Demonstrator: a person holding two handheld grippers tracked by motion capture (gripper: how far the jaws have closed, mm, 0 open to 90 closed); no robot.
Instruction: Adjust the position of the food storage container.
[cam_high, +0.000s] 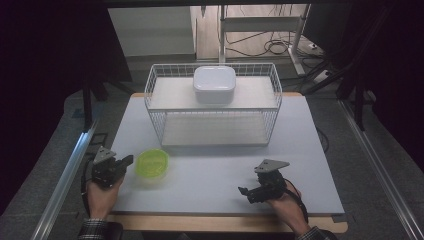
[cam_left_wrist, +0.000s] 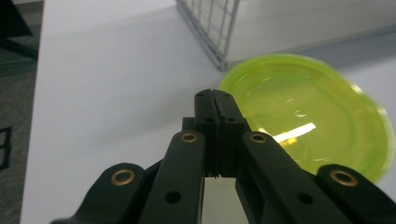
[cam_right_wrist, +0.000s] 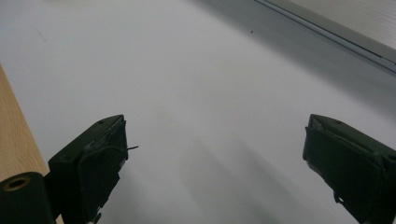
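A pale grey table mat (cam_high: 215, 170) is seen under a wire basket (cam_high: 214, 107). At lower left, the green bowl (cam_high: 152, 163) lies just beside the left gripper (cam_high: 127, 160), jaws pressed together, empty. The right gripper (cam_high: 244, 192) is held spread apart.

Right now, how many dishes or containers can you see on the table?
2. A green bowl sits on the white mat near the front left, just beside the left gripper. A white lidded container rests on the upper shelf of the wire rack. None seems hidden.
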